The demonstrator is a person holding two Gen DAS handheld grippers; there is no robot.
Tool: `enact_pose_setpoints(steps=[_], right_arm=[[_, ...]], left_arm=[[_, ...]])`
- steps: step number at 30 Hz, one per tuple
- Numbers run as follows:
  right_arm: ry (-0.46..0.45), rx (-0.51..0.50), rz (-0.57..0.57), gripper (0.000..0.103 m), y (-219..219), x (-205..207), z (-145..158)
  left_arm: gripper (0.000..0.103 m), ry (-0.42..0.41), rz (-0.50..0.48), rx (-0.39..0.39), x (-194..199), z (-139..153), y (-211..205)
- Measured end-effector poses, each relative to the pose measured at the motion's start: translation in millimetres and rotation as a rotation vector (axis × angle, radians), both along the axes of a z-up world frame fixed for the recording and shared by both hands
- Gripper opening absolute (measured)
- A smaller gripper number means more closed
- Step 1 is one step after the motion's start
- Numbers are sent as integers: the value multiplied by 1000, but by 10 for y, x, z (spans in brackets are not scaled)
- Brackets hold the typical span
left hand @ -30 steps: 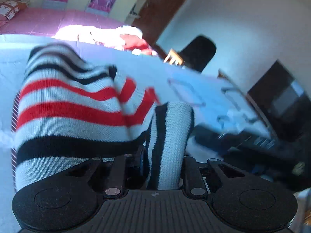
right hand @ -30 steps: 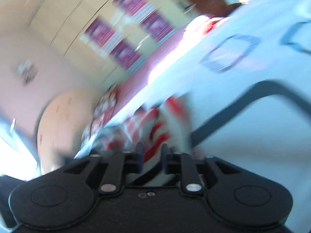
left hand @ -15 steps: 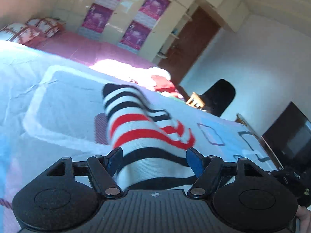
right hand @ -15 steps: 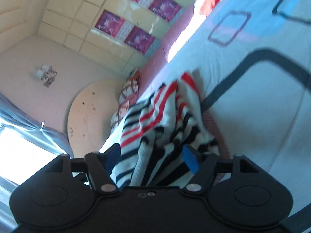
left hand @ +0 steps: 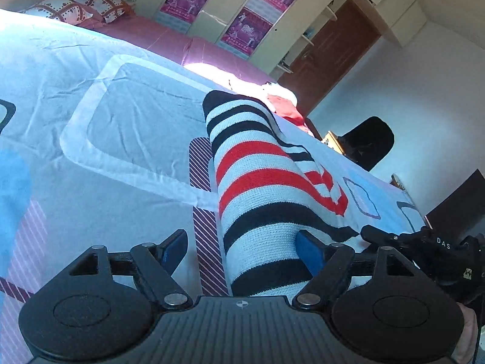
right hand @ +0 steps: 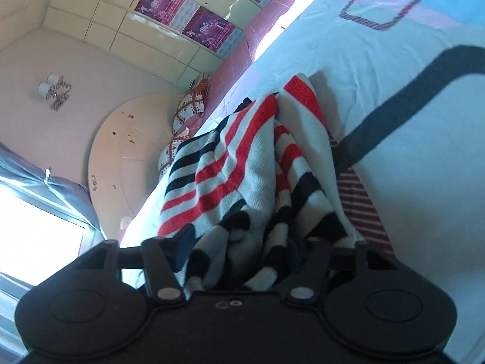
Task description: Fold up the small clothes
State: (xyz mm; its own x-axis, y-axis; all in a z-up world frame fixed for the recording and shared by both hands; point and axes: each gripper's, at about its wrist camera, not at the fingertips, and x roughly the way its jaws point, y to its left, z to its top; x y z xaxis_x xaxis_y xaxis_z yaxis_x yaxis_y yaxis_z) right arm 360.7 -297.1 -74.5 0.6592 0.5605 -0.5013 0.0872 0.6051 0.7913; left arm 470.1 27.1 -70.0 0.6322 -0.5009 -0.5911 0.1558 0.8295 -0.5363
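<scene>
Sunlit bed sheet (left hand: 127,127) carries a striped knit garment (left hand: 257,179), loosely folded, lying between the spread jaws of the left hand-held gripper (left hand: 242,248) and right hand-held gripper (right hand: 242,242); pulling away carelessly could snag the knit and undo the fold.

From my left wrist view, the folded sweater (left hand: 257,182) lies on the bedsheet (left hand: 121,127), running away from me between the spread fingers of my left gripper (left hand: 242,250), nearer the right finger. Behind it a pile of clothes (left hand: 279,100) sits on the far part of the bed, pillows (left hand: 78,9) off to the far left, a door (left hand: 330,51) beyond. My right gripper (right hand: 242,248) sits over the sweater's near edge, sheet to its right, headboard (right hand: 127,151) to the left.
</scene>
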Motion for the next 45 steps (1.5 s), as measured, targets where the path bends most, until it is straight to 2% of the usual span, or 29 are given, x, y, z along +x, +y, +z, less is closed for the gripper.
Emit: enact_pose_setpoints(steps=[2, 4, 7, 8, 9, 12, 16, 21, 24, 28, 30, 31, 33, 35, 39, 43, 45], right_arm=[[-10, -24, 11, 47, 23, 17, 16], [-19, -32, 25, 48, 49, 37, 32], [-26, -52, 37, 48, 41, 60, 30], [-46, -78, 39, 30, 56, 59, 50], [-71, -99, 47, 27, 78, 59, 95], [-149, -158, 66, 26, 163, 37, 275], [-233, -227, 79, 25, 228, -21, 511], [-277, -270, 80, 25, 181, -124, 669], [-263, -297, 76, 25, 106, -181, 614], [-171, -258, 44, 25, -58, -174, 290], [-92, -219, 59, 26, -110, -119, 86], [-90, -172, 56, 27, -169, -126, 55], [-129, -140, 15, 34, -286, -157, 145], [-173, -107, -34, 48, -431, -115, 202], [-144, -13, -61, 48, -572, 257, 102], [-69, -19, -59, 43, -533, 610, -105], [-87, -35, -51, 39, -475, 673, -127]], left_arm=[[78, -15, 7, -6, -3, -5, 8], [78, -52, 20, -19, 2, 28, 24], [78, -27, 10, -46, 98, 1, 35], [78, -19, -1, -40, 120, -8, 23], [78, -19, -7, -34, 130, -3, 13], [78, -41, -1, -22, 130, 54, 3], [78, -28, -9, -32, 181, 52, -6], [78, -14, -33, -48, 196, 36, -70], [78, -8, -52, -49, 194, 24, -138], [78, 7, -83, -8, 207, -33, -277], [78, 9, -97, 15, 205, -51, -342], [78, 11, -102, 16, 206, -40, -353], [78, -24, -101, 11, 196, 52, -320], [78, -69, -93, -6, 232, 146, -256], [78, -71, -92, -5, 471, 206, -238], [78, -36, -101, 30, 632, 139, -310], [78, -17, -101, 26, 663, 71, -328]])
